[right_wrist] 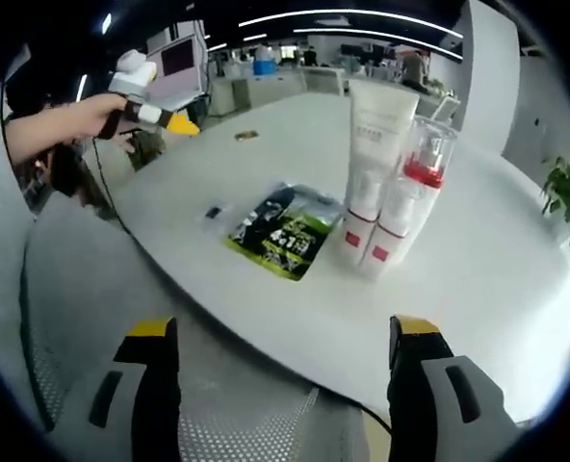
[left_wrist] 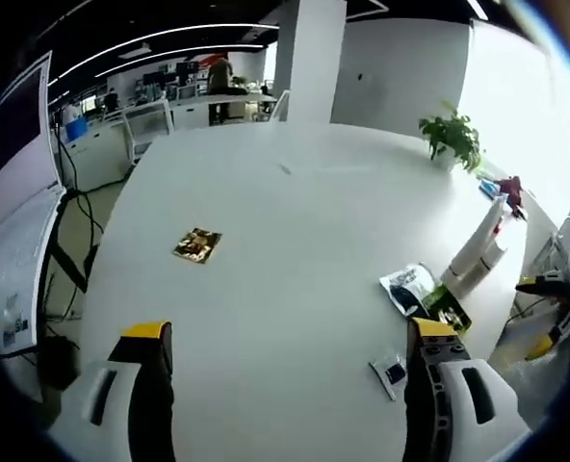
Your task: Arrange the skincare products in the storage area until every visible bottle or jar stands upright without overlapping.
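Two skincare products stand upright side by side near the table edge: a tall white tube (right_wrist: pixel 376 144) and a white bottle (right_wrist: pixel 407 197) with a red collar and clear cap. The same pair (left_wrist: pixel 478 252) shows in the left gripper view at the right. A black-and-green sachet (right_wrist: pixel 283 236) (left_wrist: pixel 415 289) lies flat beside them, and a small white sachet (right_wrist: pixel 213 212) (left_wrist: pixel 389 372) lies further along. My left gripper (left_wrist: pixel 290 337) hovers open over the table. My right gripper (right_wrist: pixel 280 332) is open, off the table's edge, well short of the bottles.
A gold packet (left_wrist: pixel 197 245) lies alone mid-table. A potted plant (left_wrist: pixel 452 140) stands at the far side. A mesh chair (right_wrist: pixel 246 423) sits under my right gripper. A person's hand holds the left gripper (right_wrist: pixel 150 106) at upper left. Desks and monitors lie beyond.
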Tool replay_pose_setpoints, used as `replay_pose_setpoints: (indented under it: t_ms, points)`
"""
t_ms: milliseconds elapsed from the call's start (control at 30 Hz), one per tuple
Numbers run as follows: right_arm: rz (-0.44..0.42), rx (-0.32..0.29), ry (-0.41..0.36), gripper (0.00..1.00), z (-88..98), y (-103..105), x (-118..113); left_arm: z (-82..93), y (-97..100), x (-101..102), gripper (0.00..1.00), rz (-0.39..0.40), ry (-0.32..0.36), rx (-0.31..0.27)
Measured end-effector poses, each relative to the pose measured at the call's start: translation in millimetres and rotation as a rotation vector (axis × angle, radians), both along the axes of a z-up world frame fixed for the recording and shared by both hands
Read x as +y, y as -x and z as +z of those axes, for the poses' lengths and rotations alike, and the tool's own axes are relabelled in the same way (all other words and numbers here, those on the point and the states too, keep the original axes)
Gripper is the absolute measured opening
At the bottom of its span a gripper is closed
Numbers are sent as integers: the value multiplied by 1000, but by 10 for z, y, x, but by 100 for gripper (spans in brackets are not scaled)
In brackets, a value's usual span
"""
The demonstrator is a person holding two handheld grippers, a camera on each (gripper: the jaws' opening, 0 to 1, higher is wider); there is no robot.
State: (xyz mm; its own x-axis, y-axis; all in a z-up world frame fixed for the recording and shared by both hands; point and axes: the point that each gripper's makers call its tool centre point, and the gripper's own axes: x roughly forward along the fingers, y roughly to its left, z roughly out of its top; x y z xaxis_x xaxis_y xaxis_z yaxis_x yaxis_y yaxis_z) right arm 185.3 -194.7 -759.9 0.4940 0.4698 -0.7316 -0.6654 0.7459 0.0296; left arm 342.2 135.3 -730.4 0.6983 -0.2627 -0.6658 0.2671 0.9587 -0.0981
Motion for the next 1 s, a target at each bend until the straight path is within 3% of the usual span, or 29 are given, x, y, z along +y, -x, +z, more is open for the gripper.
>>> replay_pose_setpoints:
  t_ms: [267,433,833,967,1000]
  points:
    - [-20,12,11,89,-22,-23,-23,-86,-270,62,94,-17,-27,31]
    - [-35,23,15,90,-34,-27,-37,-229,-522,148,94,-37,-58,55]
    - [-66,35,7,96,-72,-58,-78,-382,-782,278,93,-66,-125,127]
    - [-72,35,-12,99,-59,-62,-73,-488,-996,315,91,-67,-146,148]
    - [-72,35,-12,99,-61,-60,-78,-481,-945,313,91,-64,-149,149]
